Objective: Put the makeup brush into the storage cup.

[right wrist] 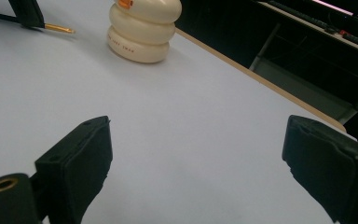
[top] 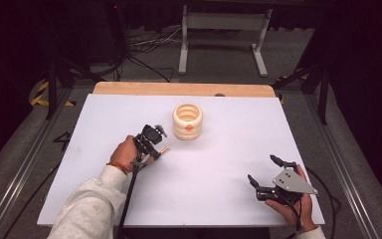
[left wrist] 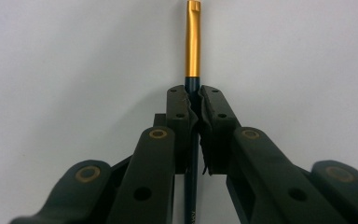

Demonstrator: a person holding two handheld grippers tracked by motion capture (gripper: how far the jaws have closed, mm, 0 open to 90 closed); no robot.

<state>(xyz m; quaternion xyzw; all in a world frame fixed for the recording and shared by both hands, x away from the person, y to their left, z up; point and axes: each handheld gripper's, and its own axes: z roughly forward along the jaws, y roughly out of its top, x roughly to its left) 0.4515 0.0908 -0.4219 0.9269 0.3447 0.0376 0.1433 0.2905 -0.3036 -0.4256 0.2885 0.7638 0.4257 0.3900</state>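
Observation:
A slim pen point(left wrist: 193, 46) with a dark blue shaft and a gold end lies low over the white table. My left gripper point(left wrist: 193, 100) is shut on its dark shaft, and the gold end sticks out past the jaws. From above, the left gripper point(top: 154, 145) sits left of centre with the gold tip point(top: 165, 149) pointing right. A cream ribbed holder point(top: 188, 121) with an orange mark stands just beyond it, open at the top. My right gripper point(top: 262, 170) rests at the near right with its jaws wide apart and nothing between them. The holder point(right wrist: 141, 32) and pen tip point(right wrist: 59, 29) also show far off.
The white tabletop point(top: 229, 149) has a wooden strip point(top: 179, 88) along its far edge. Beyond it stand a metal frame point(top: 224, 35) and loose cables on the floor. Dark rails run along both sides of the table.

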